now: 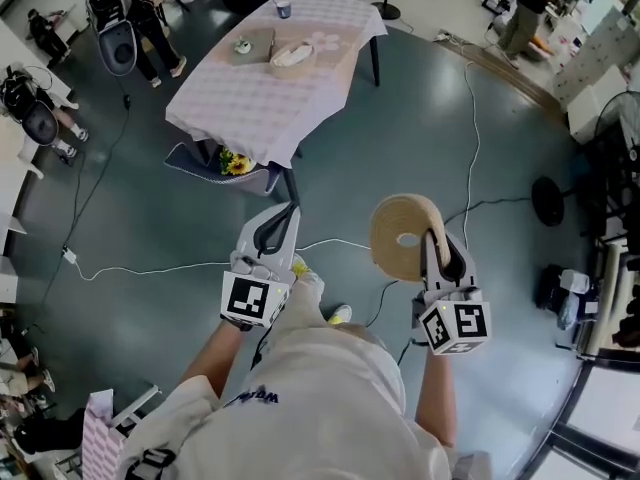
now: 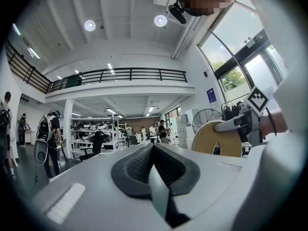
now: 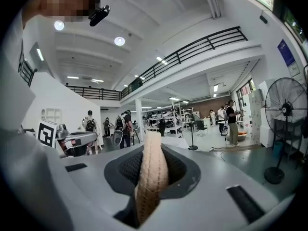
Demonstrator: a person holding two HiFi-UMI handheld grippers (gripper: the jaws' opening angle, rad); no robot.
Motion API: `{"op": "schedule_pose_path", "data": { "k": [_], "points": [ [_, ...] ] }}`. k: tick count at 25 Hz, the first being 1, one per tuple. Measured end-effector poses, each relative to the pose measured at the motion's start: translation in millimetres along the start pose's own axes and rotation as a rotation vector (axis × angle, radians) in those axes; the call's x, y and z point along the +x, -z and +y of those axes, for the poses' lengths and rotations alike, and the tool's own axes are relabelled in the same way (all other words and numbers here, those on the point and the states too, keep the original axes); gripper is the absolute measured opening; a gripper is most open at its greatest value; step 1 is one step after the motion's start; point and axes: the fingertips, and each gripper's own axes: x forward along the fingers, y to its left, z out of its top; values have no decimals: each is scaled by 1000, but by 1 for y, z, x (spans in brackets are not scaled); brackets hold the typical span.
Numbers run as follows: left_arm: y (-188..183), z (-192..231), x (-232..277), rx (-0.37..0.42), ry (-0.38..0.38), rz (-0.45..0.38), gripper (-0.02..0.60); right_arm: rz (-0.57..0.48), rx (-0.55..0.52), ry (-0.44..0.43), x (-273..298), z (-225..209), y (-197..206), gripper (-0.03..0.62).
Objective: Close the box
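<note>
1. The person point(image 1: 320, 398) holds two grippers, one in each hand.
2. The left gripper point(image 1: 288, 211) has its jaws pressed together. Nothing is in them.
3. The right gripper point(image 1: 433, 238) is clamped on the rim of one round woven lid point(image 1: 392, 226).
4. The lid stands on its edge, up in the air over the floor point(image 1: 420, 118).
5. There is one counter point(image 1: 250, 103) with a checked cloth. It is well apart from both grippers.
6. One woven box point(image 1: 292, 57) sits on the counter with its lid off.
7. One cup point(image 1: 283, 9) stands near the far edge of the counter.
8. One small thing point(image 1: 243, 46) sits just beside the box. I cannot tell what it is.
9. One bunch of yellow flowers point(image 1: 235, 165) is under the counter.
</note>
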Motion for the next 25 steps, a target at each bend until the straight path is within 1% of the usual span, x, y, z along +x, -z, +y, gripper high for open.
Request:
{"op": "schedule_pose_path", "data": {
  "k": [5,8,11,16,20,22,25],
  "points": [
    [9,-5,-6,-2,-4,36,2,35,15,10,-11,-10,15,63],
    [11,-6,-7,1,-11,44,2,37,28,15,-16,-17,18,64],
    [12,-6,-6,-14,-21,53,2,45,32,11,-17,-20,19,63],
    [6,0,-5,-43,-42,39,2,64,20,-61,-5,-16,22,63],
    [22,8,-2,-60,-60,87,2,94,36,-82,12,-17,28,63],
    [28,13,3,-42,-64,121,2,100,40,-94,22,-15,26,63],
    [36,24,17,19,-82,170,2,101,48,-113,39,-10,21,63]
  ]
}}
